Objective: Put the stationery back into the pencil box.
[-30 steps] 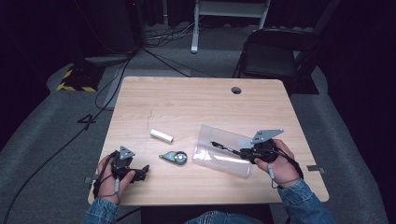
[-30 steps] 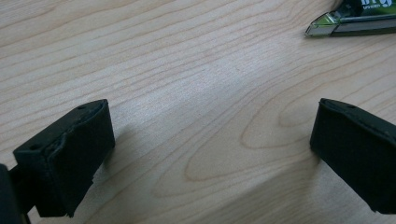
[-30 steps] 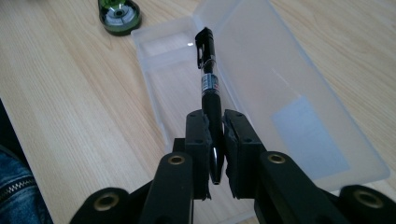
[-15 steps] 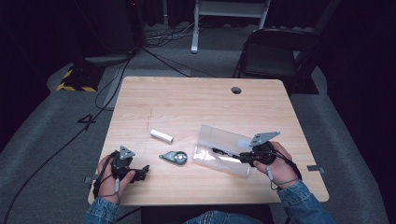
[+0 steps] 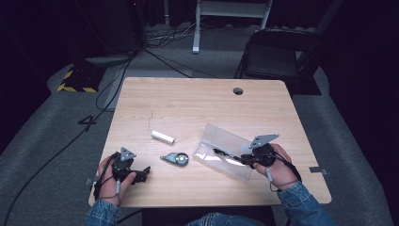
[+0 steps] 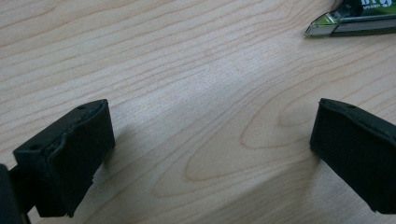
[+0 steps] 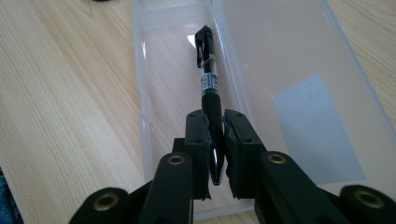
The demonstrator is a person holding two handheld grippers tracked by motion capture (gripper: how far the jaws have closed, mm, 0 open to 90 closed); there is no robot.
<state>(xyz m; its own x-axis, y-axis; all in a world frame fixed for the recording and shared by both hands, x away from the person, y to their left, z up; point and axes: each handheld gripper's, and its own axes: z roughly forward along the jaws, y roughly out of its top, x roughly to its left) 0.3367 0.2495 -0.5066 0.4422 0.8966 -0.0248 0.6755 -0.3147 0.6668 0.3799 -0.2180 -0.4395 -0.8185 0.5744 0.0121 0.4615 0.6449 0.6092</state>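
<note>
R gripper point(image 7: 215, 140) clamped on slim black plastic pen point(image 7: 208, 79) nr tip, over clear plastic case point(image 7: 299, 93). Light, stiff, slick; mid-barrel grip prob. steadier. L gripper point(image 6: 210, 135) wide open, empty.

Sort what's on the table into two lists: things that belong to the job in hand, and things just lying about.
In the job:
- black pen, clamped in the right gripper
- clear plastic case, open, with the pen held over its tray

Lying about:
- white cylinder
- correction tape dispenser
- left gripper, open, holding nothing, resting on the wooden table
</note>
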